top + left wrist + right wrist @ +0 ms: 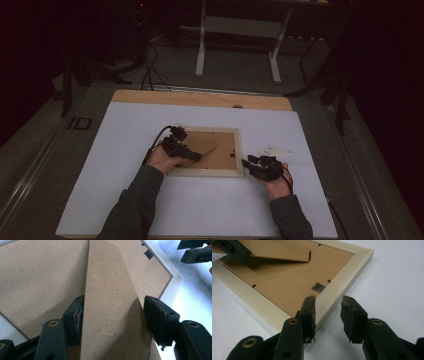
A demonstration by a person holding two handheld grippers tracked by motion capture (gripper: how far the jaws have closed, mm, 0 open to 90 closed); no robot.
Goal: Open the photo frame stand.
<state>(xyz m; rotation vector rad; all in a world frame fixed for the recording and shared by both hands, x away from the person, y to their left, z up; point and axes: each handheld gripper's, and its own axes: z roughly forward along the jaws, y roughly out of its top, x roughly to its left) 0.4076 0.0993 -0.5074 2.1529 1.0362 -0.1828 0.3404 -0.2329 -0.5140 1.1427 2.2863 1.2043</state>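
A pale wooden picture frame (pixel 205 173) lies face down on the white table top, its brown backing board (pixel 287 282) facing up. A brown fibreboard stand (pixel 110 302) is raised off the board at a slant. My left gripper (pixel 113 298) is shut across the stand's width, one pad on each long edge. It comes in from the frame's left (pixel 192 155). My right gripper (pixel 328 298) stands open at the frame's right near corner (pixel 245 162). One jaw is over the frame's rail (pixel 342 287) and the other over the bare table, and neither pad presses on anything.
A small pale flat piece (pixel 275 149) lies on the white sheet (pixel 125 200) just beyond my right gripper. A bare wooden strip (pixel 200 98) edges the table's far side. Beyond it on the dark floor are a white table stand (pixel 237 30) and cables (pixel 150 70).
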